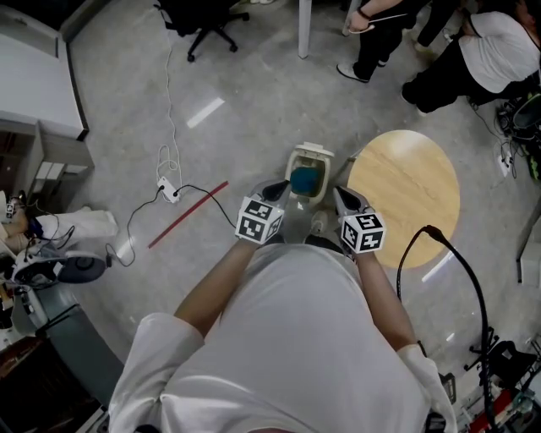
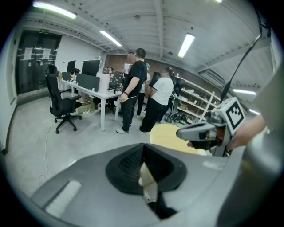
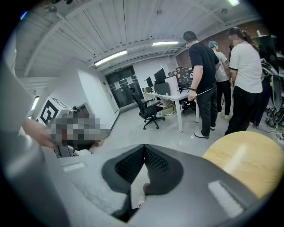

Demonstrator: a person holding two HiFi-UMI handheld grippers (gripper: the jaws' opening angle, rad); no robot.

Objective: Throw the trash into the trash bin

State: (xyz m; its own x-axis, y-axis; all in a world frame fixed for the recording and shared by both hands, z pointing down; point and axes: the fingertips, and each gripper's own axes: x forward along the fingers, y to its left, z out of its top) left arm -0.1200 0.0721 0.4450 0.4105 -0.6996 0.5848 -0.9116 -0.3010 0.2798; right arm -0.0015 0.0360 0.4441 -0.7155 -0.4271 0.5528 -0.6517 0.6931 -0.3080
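Observation:
A small cream trash bin (image 1: 314, 155) stands on the floor in front of me, its lid up and a blue liner (image 1: 304, 179) inside. My left gripper (image 1: 277, 189) hovers at the bin's left rim and my right gripper (image 1: 345, 200) at its right rim. Both point forward and down. In the left gripper view the jaw tips (image 2: 143, 146) meet; a pale shape shows in the gap behind them, and I cannot tell what it is. In the right gripper view the tips (image 3: 144, 147) also touch, with nothing clearly held. I see no loose trash.
A round wooden table (image 1: 406, 194) stands just right of the bin. A black cable (image 1: 456, 262) arcs beside it. A power strip with cords (image 1: 169, 190) and a red strip (image 1: 188, 214) lie on the floor at left. People (image 1: 473, 51) stand beyond, near a black office chair (image 1: 203, 25).

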